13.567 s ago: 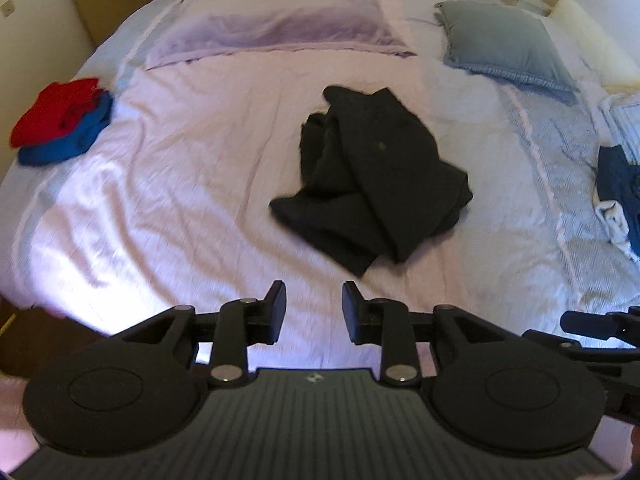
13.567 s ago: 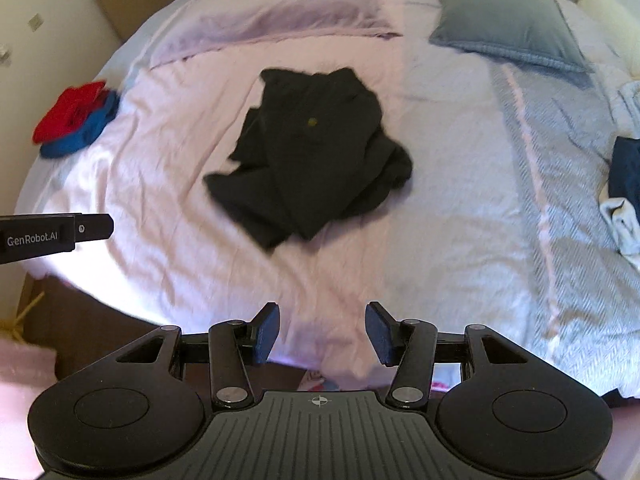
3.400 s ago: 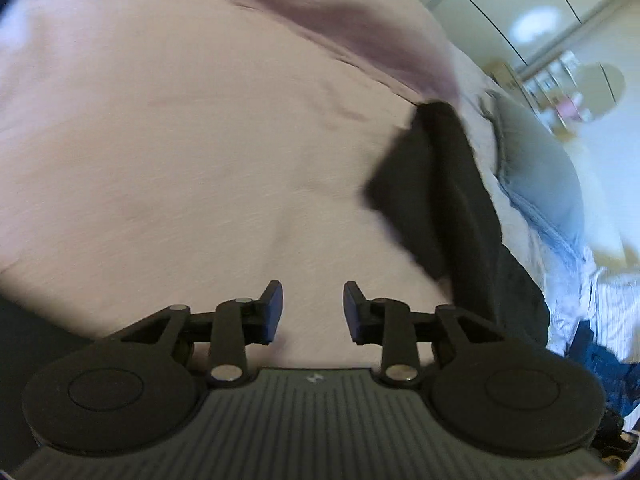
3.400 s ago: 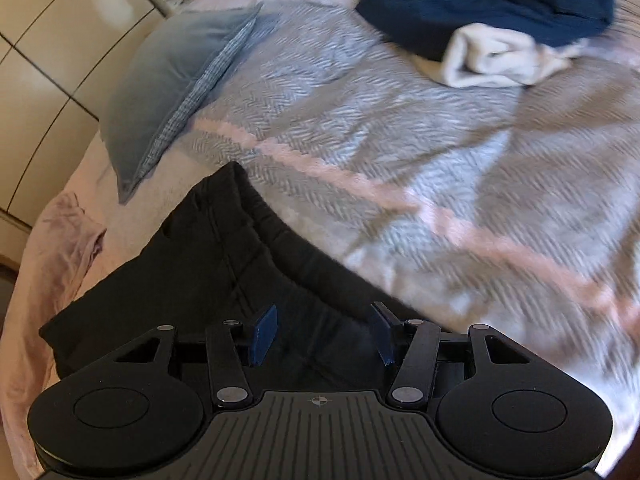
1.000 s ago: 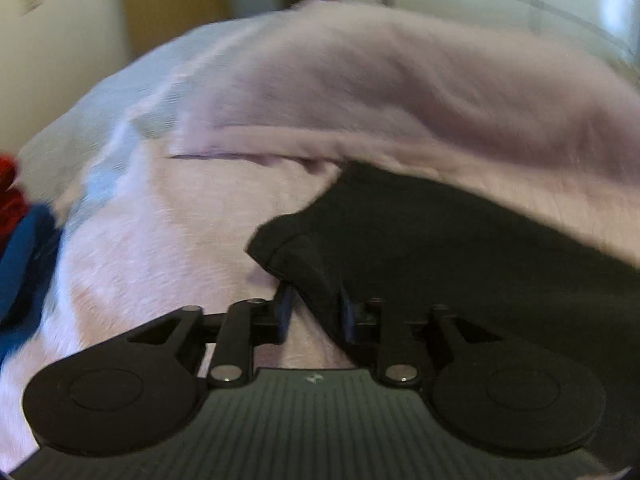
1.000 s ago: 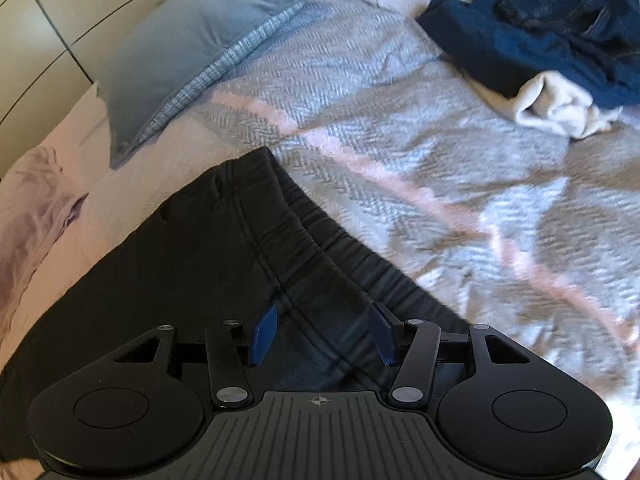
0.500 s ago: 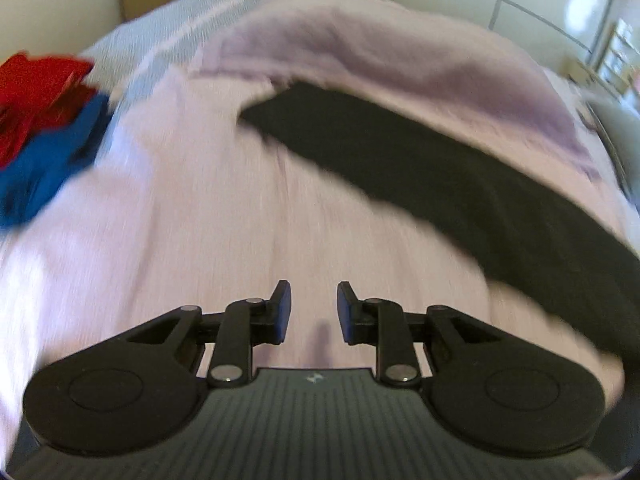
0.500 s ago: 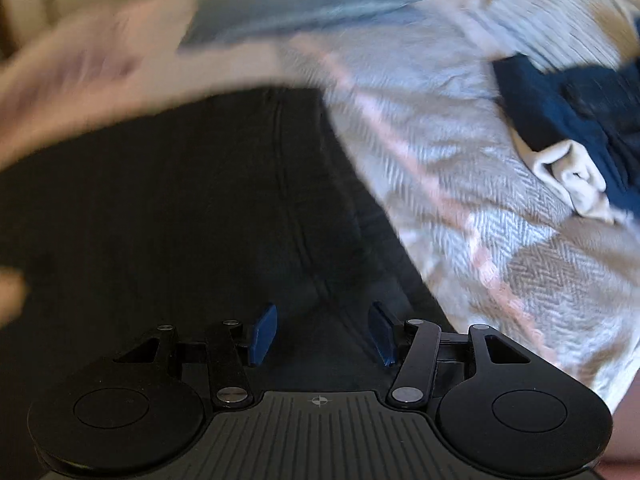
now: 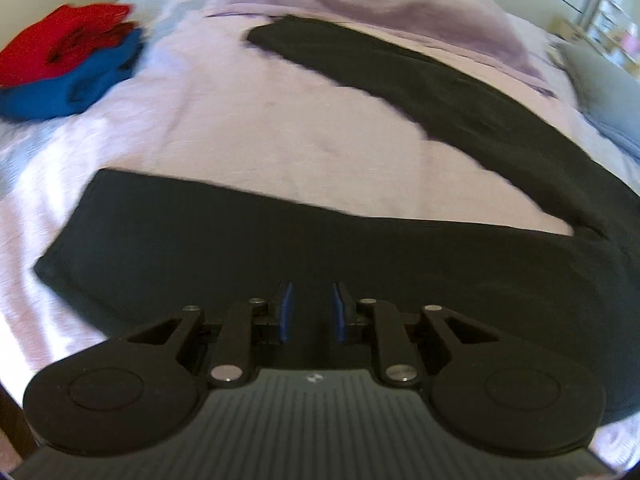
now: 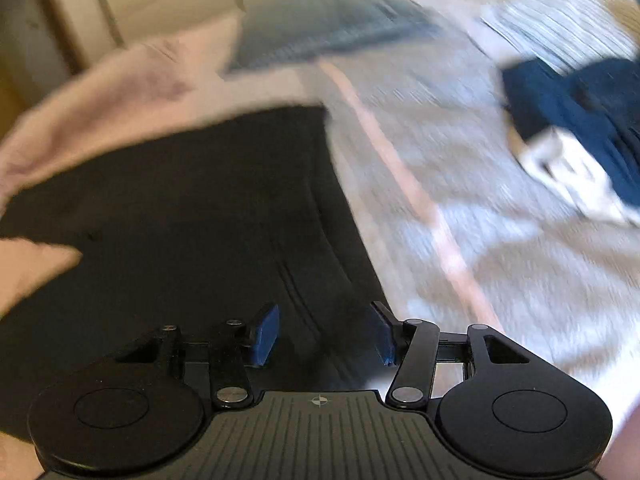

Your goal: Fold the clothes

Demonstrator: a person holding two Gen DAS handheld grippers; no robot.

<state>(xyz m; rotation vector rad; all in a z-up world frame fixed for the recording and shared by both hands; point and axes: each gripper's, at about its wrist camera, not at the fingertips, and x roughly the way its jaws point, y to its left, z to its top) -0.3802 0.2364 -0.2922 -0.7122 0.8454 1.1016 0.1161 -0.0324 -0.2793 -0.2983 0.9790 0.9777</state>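
Black trousers [image 9: 400, 240] are seen spread flat on the bed [image 9: 280, 128], legs splayed. Nothing is gripped: the left gripper [image 9: 310, 312] is narrowly parted, the right gripper [image 10: 325, 334] wide. A shallow pinch could let one leg be dragged askew.

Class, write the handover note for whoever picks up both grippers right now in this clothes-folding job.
Left gripper: open, empty, above the nearer leg of the black trousers.
Right gripper: open, empty, above the trousers' waistband end.
Trousers lie spread flat on the bed, legs apart in a V.
Done: spreading out.
Left: all folds. The red and blue clothes sit aside.
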